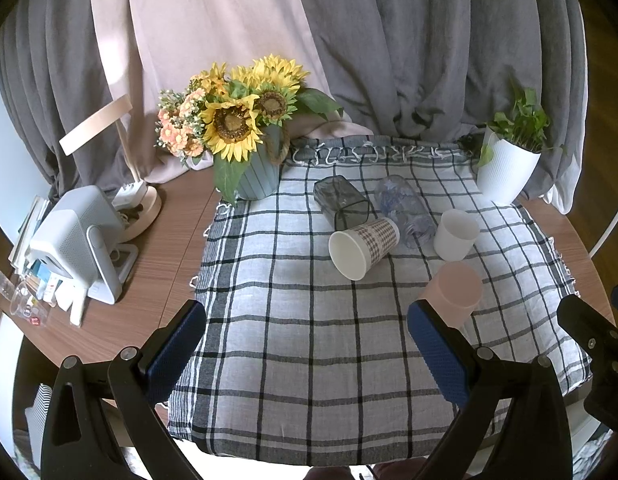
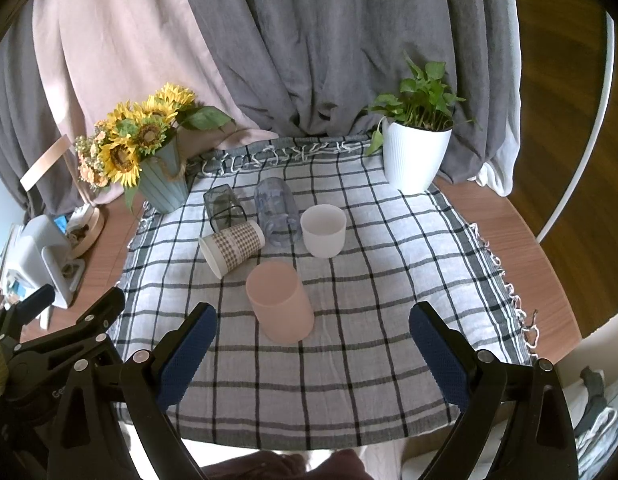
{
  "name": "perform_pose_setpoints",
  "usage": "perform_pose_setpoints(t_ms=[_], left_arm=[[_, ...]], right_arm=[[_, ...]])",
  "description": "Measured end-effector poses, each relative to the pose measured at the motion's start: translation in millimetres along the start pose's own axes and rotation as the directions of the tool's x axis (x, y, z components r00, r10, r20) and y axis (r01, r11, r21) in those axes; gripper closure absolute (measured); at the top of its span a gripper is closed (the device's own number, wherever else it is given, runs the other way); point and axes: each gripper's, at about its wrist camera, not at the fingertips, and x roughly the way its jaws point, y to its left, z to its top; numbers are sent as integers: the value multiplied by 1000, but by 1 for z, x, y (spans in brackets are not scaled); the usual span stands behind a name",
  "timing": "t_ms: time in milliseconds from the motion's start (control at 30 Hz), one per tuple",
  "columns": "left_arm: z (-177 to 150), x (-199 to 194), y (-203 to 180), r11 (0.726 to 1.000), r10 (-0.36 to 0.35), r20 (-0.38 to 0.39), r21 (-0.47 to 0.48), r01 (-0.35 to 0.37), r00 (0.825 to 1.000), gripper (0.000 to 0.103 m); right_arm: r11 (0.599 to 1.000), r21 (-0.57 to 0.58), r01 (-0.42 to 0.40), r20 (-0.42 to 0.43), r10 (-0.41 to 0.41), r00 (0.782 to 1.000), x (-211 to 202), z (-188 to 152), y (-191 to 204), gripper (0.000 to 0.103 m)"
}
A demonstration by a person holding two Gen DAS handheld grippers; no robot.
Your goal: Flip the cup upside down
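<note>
Pink cup [image 2: 279,302] sits mouth-up at frame center on the checked cloth [image 2: 349,360], white cup [image 2: 323,230] just above it. Right claw [image 2: 313,356] spread wide, empty; left claw [image 1: 307,354] likewise apart, low in its frame.

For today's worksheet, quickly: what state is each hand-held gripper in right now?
Left hand-held gripper: open, holding nothing.
Right hand-held gripper: open, holding nothing; pink cup stands just beyond its fingers.
</note>
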Motion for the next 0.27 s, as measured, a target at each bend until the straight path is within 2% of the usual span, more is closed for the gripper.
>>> perform_pose_setpoints(t_ms=[267], left_arm=[[-3,3,0,1000,1,-7,-2,-1,1000,0]], right_arm=[[1000,-2,-1,-2,1,1000,2,0,1,6]])
